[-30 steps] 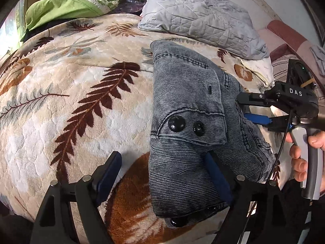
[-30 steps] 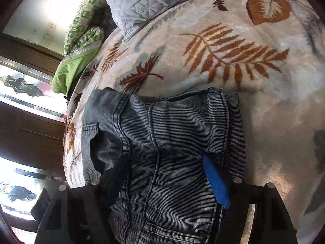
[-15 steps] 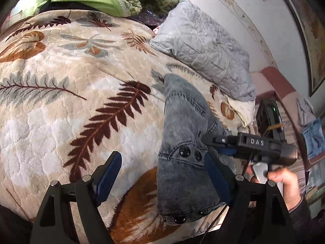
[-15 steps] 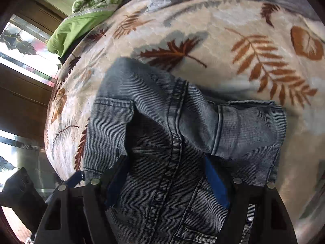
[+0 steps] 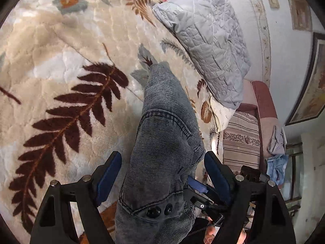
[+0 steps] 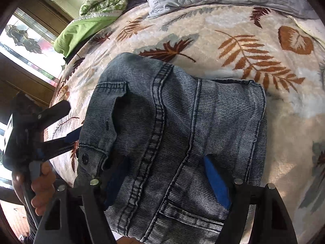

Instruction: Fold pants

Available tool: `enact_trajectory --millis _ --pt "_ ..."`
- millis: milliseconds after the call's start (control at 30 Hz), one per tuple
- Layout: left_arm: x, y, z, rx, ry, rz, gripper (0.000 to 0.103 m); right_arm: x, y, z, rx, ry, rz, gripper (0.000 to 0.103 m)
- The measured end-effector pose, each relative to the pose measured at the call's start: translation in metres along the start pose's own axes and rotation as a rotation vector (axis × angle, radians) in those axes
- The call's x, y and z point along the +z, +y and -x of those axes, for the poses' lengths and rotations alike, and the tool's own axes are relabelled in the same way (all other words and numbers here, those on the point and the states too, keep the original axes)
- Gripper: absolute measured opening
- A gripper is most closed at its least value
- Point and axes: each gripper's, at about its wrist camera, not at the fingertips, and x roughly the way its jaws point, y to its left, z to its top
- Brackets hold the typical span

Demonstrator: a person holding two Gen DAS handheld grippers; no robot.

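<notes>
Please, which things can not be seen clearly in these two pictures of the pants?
- Left wrist view: the near end of the pants is cut off by the bottom edge.
- Left wrist view: the right tool is mostly hidden behind the pants and a left finger.
- Right wrist view: the right tool fingers go under denim, so any grip is unclear.
- Right wrist view: the left tool tips are hidden by the pants.
</notes>
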Motion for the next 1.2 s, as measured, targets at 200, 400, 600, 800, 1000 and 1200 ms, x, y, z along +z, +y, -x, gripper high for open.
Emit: enact_trajectory --millis 200,400,600,800,1000,1200 --pt "-0.004 -0.008 -0.012 0.069 0.034 -0.122 0.025 -0.002 -0.016 0.004 0.071 -0.012 -0.041 0.079" --pt "-0.019 -0.028 -0.014 0.219 -0.025 -0.298 0.015 0.018 -0.002 0.018 0.041 0.018 -0.050 0.079" --pt "-0.020 -0.028 -0.014 0.228 -0.035 -0.348 0.016 0.102 0.036 0.029 0.085 0.002 0.033 0.083" --pt "-0.004 -0.015 -0.006 0.096 -0.004 -0.207 0.048 0.080 0.024 0.026 0.101 -0.004 -0.029 0.083" --pt "0.037 -0.023 -0.016 -0.047 0.056 -0.127 0.071 0.009 -0.034 -0.005 0.131 0.021 -0.125 0.084" --pt "0.050 -0.024 -0.044 0.028 0.095 -0.142 0.018 0.002 -0.039 -0.006 0.187 -0.011 -0.080 0.084"
